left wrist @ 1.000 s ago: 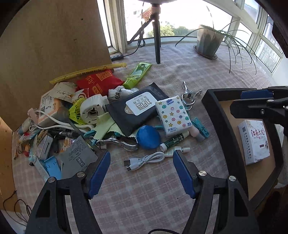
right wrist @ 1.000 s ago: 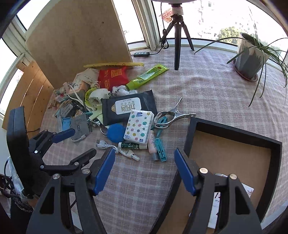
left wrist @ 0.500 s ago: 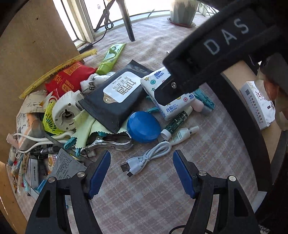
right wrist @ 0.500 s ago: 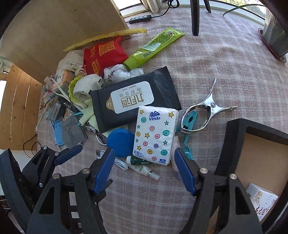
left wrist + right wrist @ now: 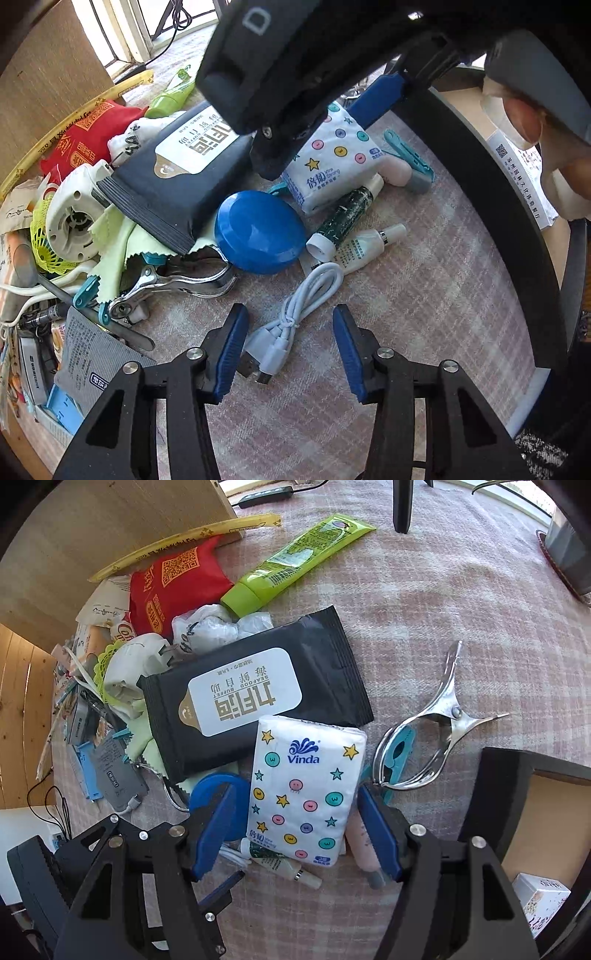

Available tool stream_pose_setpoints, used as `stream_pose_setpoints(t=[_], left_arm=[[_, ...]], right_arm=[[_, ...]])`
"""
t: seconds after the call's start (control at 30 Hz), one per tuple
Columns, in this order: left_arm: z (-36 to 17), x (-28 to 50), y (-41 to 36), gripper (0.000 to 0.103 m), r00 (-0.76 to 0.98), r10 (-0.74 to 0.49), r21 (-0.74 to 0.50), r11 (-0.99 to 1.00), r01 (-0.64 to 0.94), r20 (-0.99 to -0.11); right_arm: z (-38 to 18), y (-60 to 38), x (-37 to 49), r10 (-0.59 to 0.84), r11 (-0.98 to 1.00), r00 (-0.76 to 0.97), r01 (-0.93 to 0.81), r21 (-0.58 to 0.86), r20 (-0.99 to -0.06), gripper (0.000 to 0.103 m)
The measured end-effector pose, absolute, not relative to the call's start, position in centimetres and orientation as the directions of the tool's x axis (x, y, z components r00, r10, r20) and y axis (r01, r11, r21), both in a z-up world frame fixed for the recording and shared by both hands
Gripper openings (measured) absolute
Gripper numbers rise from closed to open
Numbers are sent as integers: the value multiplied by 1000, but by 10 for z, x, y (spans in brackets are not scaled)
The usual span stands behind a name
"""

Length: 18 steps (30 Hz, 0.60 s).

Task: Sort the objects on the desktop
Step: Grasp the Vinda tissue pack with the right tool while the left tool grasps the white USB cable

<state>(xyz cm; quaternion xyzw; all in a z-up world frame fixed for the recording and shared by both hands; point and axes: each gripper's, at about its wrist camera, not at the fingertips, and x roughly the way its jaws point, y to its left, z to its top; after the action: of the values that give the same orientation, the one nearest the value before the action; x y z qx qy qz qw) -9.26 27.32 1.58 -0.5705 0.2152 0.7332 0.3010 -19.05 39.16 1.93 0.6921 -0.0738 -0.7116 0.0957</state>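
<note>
My right gripper [image 5: 295,829] is open, its blue pads on either side of a white Vinda tissue pack [image 5: 306,794] with stars and dots. The pack lies on the checked cloth against a black wet-wipe pack [image 5: 255,698]. In the left wrist view the right gripper's body hangs over the tissue pack [image 5: 332,162]. My left gripper [image 5: 290,349] is open, straddling a coiled white USB cable [image 5: 295,314]. A blue round case [image 5: 258,230] lies just beyond the cable.
A black tray [image 5: 491,794] at the right holds a small white box [image 5: 541,899]. A steel clip [image 5: 436,738], green tube [image 5: 295,561], red packet [image 5: 173,587], small tubes [image 5: 347,218], white fan [image 5: 70,218] and more clutter crowd the left. A wooden board [image 5: 110,520] stands behind.
Both grippers have come down and forward. The right one now straddles the tissue pack; the left one now straddles the USB cable and its jaws have narrowed.
</note>
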Motion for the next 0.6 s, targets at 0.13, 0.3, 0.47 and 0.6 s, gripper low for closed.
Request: stream_pose_setpoints(t=[0.13,0.3,0.47,0.6], left_arm=[[19,-90,270,28,-176,194,-30,-750,-661,-965],[22,-84,261,16,-168,219,-72,-786,-614,-961],[27,-77,250,16,-153,244,-121,-822,-556,-958],[37,-71,246,15,-164,265,-142,-836,-530,-950]], right_arm=[[17,393,-186,-225,-974,-19,45,224,-974,63],[17,402,-177,-265,-963,-16,47,264,-964,51],[25,412,-168,-322,-947,-33,33,321,-946,46],[37,419,-157,-356,-934,-60,39,354,-933,45]])
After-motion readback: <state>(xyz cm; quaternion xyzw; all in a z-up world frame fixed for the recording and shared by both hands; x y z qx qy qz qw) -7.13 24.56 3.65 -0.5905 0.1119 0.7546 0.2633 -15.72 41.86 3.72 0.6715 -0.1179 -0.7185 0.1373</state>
